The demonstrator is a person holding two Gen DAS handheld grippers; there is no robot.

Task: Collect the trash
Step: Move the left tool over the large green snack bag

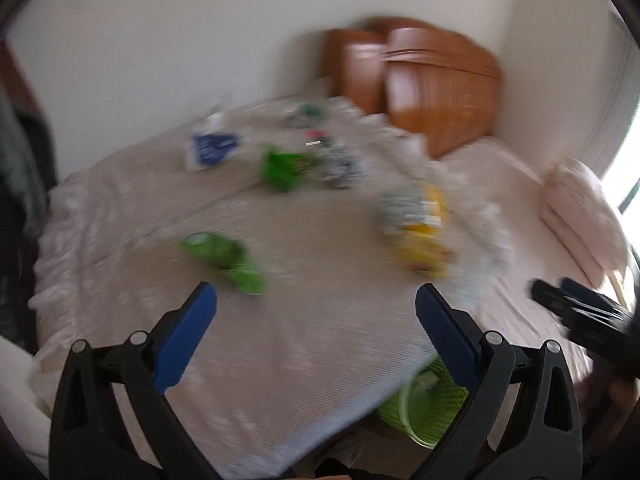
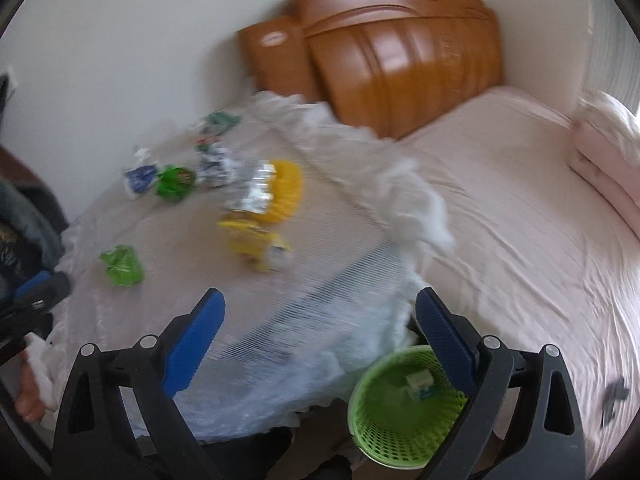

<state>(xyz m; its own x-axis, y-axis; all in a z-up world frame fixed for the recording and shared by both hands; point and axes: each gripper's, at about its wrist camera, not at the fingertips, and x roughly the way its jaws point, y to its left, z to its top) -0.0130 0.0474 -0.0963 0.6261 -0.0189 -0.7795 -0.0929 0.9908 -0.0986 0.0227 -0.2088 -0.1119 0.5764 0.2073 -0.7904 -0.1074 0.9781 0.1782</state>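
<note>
Both views are blurred by motion. Several pieces of trash lie on a clear plastic sheet (image 1: 312, 340) over the bed: a green wrapper (image 1: 222, 256) nearest, a yellow and silver packet (image 1: 418, 226), another green wrapper (image 1: 286, 166), a blue and white carton (image 1: 210, 148). They also show in the right wrist view: green wrapper (image 2: 122, 266), yellow packet (image 2: 260, 204), carton (image 2: 140, 178). A green mesh bin (image 2: 404, 404) stands by the bed with one small carton inside. My left gripper (image 1: 316, 306) is open and empty above the sheet. My right gripper (image 2: 320, 312) is open and empty above the bin.
A wooden headboard (image 2: 400, 68) stands against the white wall at the back. The pink bedsheet (image 2: 520, 220) and a folded pink quilt (image 2: 604, 152) lie to the right. The green bin's rim (image 1: 416, 416) shows under the bed edge in the left wrist view.
</note>
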